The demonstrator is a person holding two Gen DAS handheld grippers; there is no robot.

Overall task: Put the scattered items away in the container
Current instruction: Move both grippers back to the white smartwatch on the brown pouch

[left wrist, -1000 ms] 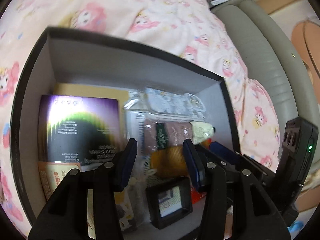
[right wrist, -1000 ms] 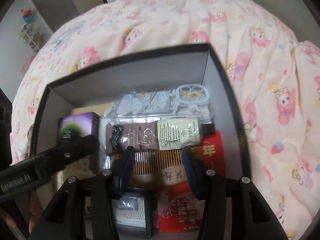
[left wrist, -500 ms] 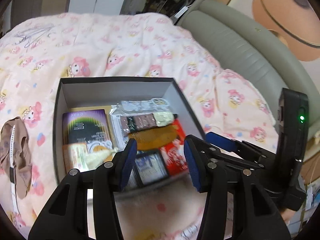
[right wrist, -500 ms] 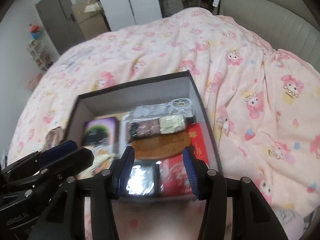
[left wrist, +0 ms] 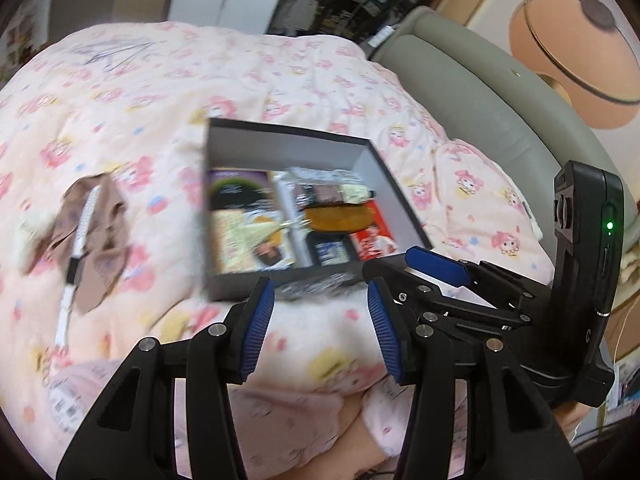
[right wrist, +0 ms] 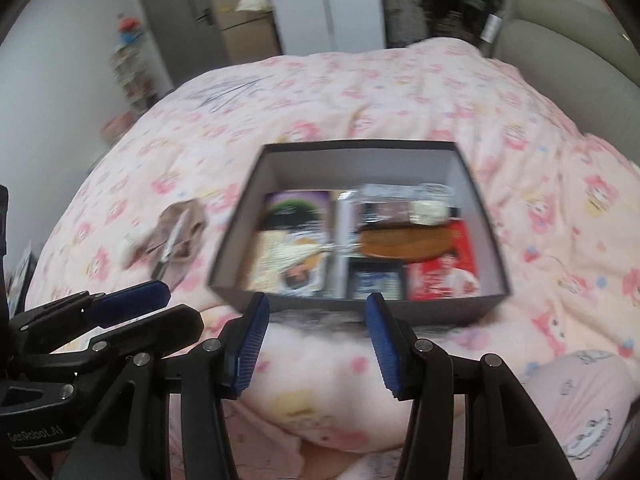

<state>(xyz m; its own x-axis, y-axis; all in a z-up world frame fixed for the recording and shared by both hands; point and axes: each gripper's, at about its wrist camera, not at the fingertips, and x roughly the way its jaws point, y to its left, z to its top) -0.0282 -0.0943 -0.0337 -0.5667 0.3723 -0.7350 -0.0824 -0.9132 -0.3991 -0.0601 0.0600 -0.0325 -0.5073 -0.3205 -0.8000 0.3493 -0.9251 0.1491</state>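
Note:
A black box [left wrist: 248,282] [right wrist: 360,310] with grey inner walls sits on the pink bed. It holds several items: a purple packet [left wrist: 240,188] [right wrist: 298,210], a brown comb [left wrist: 338,218] [right wrist: 400,242], a red packet [left wrist: 374,236] [right wrist: 444,276] and a tube [right wrist: 430,210]. My left gripper [left wrist: 320,332] is open and empty, near of the box. My right gripper [right wrist: 318,342] is open and empty, also near of the box. A brown cloth [left wrist: 96,236] [right wrist: 176,236] with a white strip lies on the bed left of the box.
The pink cartoon-print quilt [left wrist: 160,92] [right wrist: 360,92] covers the bed. A grey padded headboard [left wrist: 480,92] [right wrist: 568,40] runs along the right. Cupboards and shelves [right wrist: 240,28] stand behind the bed. The right gripper shows in the left wrist view [left wrist: 436,268].
Both grippers have pulled back and up out of the box, which now looks smaller and farther away. The brown cloth has come into view on the left.

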